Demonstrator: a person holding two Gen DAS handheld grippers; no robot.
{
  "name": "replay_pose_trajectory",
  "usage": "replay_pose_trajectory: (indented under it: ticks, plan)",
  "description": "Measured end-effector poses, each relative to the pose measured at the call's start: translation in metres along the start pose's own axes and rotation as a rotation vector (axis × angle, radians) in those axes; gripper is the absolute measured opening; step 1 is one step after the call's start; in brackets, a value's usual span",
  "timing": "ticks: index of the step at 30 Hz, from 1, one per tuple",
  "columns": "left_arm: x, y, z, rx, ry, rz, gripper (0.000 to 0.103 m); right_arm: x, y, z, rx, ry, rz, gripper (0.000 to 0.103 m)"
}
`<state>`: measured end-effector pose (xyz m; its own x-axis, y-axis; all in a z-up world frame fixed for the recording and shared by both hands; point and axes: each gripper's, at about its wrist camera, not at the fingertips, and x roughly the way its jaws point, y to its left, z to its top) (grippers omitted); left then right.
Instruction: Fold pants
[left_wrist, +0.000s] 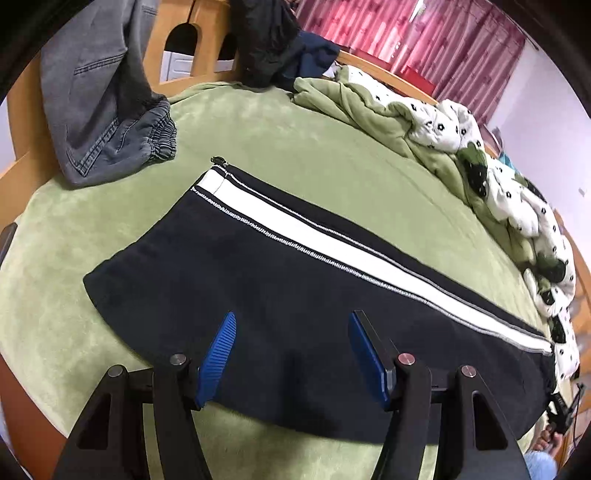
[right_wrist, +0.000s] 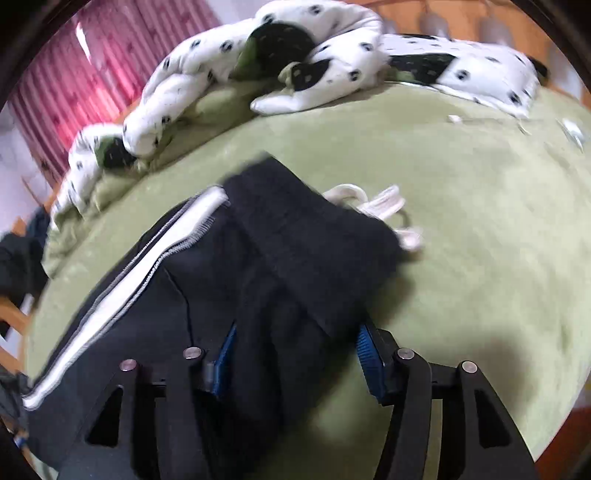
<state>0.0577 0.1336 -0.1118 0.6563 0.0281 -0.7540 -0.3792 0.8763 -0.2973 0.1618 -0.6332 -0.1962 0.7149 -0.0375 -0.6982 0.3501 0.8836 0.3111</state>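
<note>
Black pants (left_wrist: 258, 280) with a white side stripe lie flat across the green bed cover, legs stacked. My left gripper (left_wrist: 291, 325) is open, its blue pads just above the leg part near the hem end. In the right wrist view the waistband end of the pants (right_wrist: 295, 251) shows with a white drawstring (right_wrist: 380, 206) beside it. My right gripper (right_wrist: 295, 339) is open, its jaws straddling bunched black cloth below the waistband; whether they touch it I cannot tell. The view is blurred.
Grey jeans (left_wrist: 107, 110) hang over the wooden bed frame (left_wrist: 33, 166) at the far left. Dark clothes (left_wrist: 273, 40) are piled at the back. A crumpled green and white spotted quilt (left_wrist: 480, 158) runs along the bed's far side; it also shows in the right wrist view (right_wrist: 295, 62).
</note>
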Motion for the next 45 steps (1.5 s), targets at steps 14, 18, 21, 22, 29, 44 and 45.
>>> replay_pose_trajectory:
  ticks: [14,18,21,22,29,44,45]
  plan:
    - [-0.027,0.028,0.007,0.049,-0.032,-0.014,0.080,-0.147,0.130,-0.035,-0.388,-0.166,-0.160,0.064]
    - [-0.030,0.046,0.017,0.012,-0.029,-0.066,0.079,-0.173,0.207,-0.036,-0.415,-0.195,-0.029,0.064]
    - [-0.028,0.060,0.027,-0.035,-0.032,-0.082,0.079,-0.174,0.261,-0.038,-0.383,-0.147,0.102,0.064]
    - [-0.027,0.063,0.029,-0.046,-0.034,-0.088,0.078,-0.172,0.273,-0.039,-0.368,-0.122,0.140,0.064]
    - [0.012,0.065,0.068,-0.004,-0.017,-0.097,0.072,-0.120,0.358,-0.068,-0.330,0.017,0.265,0.064]
    - [0.121,0.072,0.135,0.064,0.057,-0.032,0.052,-0.041,0.356,-0.094,-0.385,0.207,0.128,0.064]
    - [0.125,0.073,0.135,0.061,0.071,-0.042,0.051,-0.041,0.355,-0.093,-0.380,0.205,0.124,0.064]
